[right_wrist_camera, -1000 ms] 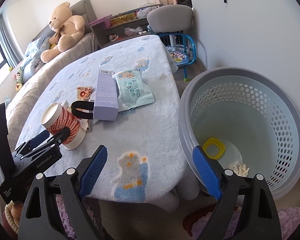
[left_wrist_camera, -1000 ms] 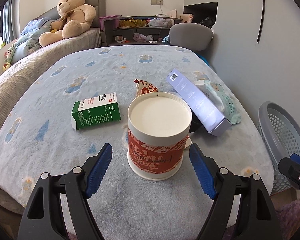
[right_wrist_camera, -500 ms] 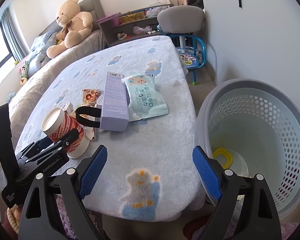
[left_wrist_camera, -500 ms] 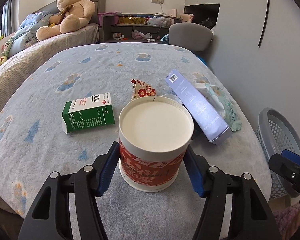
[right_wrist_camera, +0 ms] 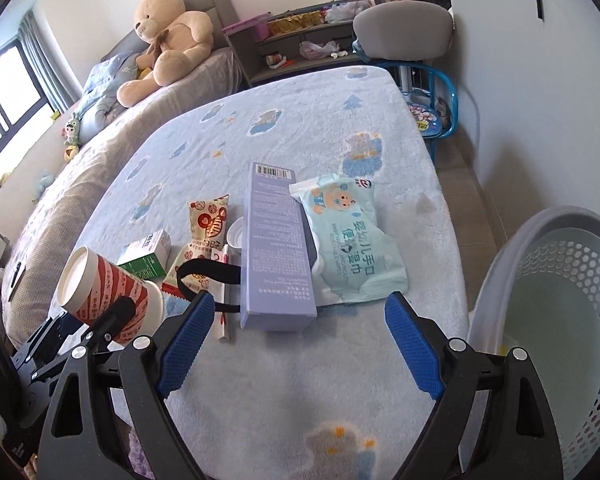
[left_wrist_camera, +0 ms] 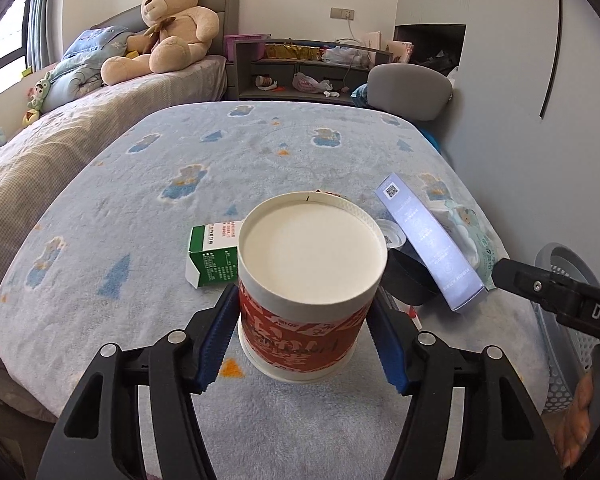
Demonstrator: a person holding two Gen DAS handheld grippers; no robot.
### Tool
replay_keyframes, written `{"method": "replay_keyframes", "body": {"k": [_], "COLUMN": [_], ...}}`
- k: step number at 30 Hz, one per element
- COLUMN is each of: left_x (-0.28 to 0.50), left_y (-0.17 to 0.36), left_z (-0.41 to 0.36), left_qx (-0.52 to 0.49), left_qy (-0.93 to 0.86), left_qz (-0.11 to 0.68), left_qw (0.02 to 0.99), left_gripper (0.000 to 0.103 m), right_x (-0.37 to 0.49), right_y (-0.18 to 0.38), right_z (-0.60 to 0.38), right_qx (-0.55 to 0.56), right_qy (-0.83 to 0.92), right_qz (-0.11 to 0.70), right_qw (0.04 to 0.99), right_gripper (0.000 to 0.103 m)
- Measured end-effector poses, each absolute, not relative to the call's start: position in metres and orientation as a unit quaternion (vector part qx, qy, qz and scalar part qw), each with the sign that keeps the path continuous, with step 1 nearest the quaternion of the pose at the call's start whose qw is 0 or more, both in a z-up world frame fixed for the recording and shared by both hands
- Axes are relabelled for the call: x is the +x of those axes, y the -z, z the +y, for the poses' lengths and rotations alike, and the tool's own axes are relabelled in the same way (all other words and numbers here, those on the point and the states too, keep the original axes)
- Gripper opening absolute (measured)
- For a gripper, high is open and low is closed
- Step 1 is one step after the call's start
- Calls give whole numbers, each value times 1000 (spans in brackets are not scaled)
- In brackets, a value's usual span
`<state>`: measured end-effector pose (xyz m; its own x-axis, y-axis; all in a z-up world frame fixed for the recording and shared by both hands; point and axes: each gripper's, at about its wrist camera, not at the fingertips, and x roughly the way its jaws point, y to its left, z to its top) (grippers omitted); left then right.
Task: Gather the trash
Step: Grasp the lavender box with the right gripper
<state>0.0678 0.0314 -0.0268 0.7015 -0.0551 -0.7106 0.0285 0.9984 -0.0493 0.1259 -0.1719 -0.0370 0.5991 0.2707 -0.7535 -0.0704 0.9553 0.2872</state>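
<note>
Bedroom, fleece blanket (left_wrist_camera: 260, 168) (bear-printed)

Both tools look alike: the left gripper (left_wrist_camera: 302, 334) has glossy black plastic arms with triangular cut-outs, silver round screws at the joints, and bright blue fingers (left_wrist_camera: 216, 338) ribbed like saw teeth along their inner faces. The right gripper (right_wrist_camera: 300, 346) is built the same, its blue pads (right_wrist_camera: 414, 350) finely cross-hatched. White lettering runs along a black arm, only partly readable. Bare skin of the person's hand (left_wrist_camera: 576, 424) shows beside it.
</note>
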Motion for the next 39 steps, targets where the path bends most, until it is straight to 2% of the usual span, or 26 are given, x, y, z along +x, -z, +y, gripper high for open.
{"method": "replay_keyframes", "body": {"k": [3, 8, 11, 16, 23, 39], "left_x": [67, 66, 66, 67, 66, 66], "left_y": [23, 19, 18, 19, 19, 20], "left_z": [34, 37, 38, 41, 41, 41], "left_qx": [-22, -25, -27, -31, -33, -36], "left_qy": [23, 27, 27, 26, 28, 28], "left_qz": [383, 379, 378, 380, 382, 383], "left_qw": [923, 925, 925, 924, 923, 923], "left_gripper": [61, 61, 61, 61, 61, 61], "right_x": [140, 160, 167, 172, 174, 184], "right_y": [37, 43, 47, 46, 46, 61], "right_z": [-166, -160, -156, -152, -146, -144], "right_qx": [111, 111, 114, 105, 94, 110], "right_qy": [-102, -107, -113, -114, -119, -127], "right_qz": [441, 456, 465, 465, 470, 492], "right_qw": [885, 877, 871, 872, 870, 854], "right_gripper": [82, 67, 61, 60, 48, 46]}}
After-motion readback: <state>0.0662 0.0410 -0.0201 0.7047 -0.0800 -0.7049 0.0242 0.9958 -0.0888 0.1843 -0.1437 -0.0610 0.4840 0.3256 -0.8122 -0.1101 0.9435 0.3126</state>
